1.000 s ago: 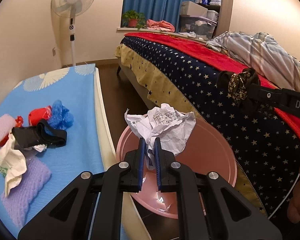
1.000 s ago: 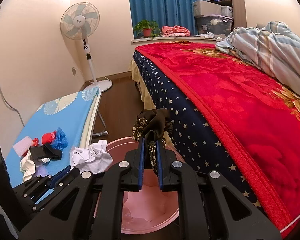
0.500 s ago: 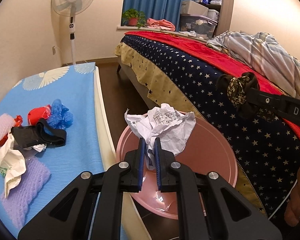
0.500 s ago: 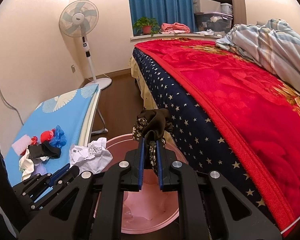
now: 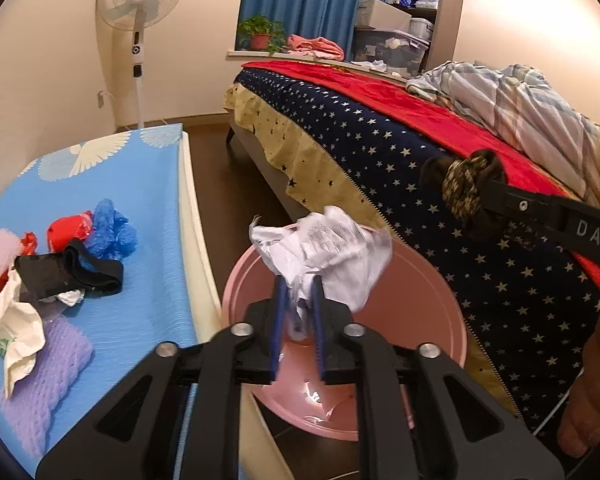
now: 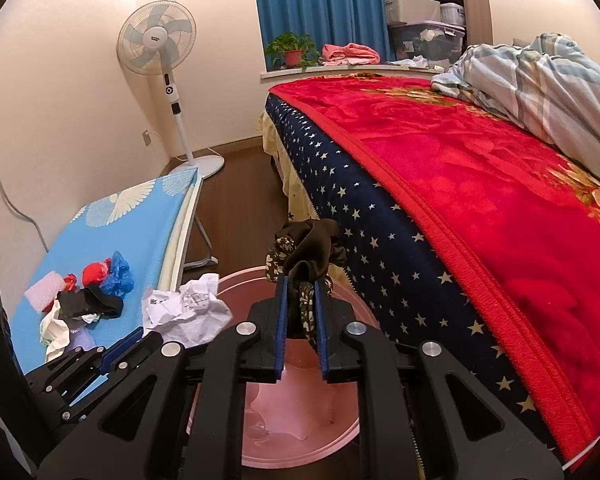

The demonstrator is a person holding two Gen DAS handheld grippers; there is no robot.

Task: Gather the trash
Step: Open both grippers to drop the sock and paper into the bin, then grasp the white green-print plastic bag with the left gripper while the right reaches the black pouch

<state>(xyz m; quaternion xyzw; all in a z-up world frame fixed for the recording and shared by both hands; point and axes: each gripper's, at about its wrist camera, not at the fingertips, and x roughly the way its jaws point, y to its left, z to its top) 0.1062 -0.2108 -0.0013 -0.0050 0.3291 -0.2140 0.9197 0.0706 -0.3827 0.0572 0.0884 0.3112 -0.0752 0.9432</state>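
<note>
My left gripper (image 5: 298,292) hangs over a pink basin (image 5: 420,320) on the floor. Its jaws are opening, and the crumpled white paper (image 5: 332,248) between them looks blurred and loose in the widened gap. My right gripper (image 6: 301,284) is above the same basin (image 6: 300,432), jaws opening too. A dark cloth bundle with a floral lining (image 6: 308,240) still stands pinched between its pads. From the left wrist view the cloth bundle (image 5: 464,188) shows at the right gripper's tip.
A blue-covered board (image 5: 140,200) on the left carries more litter: red and blue wrappers (image 5: 96,232), a black band (image 5: 80,272), a white bag and purple cloth. The bed (image 6: 460,180) borders the basin on the right. A standing fan (image 6: 160,48) is behind. A hand (image 5: 588,400) shows at right.
Both pairs of jaws have widened slightly. The paper in the left gripper now looks blurred and loosened. The cloth in the right gripper has stayed where it was. Neither hand has moved.
</note>
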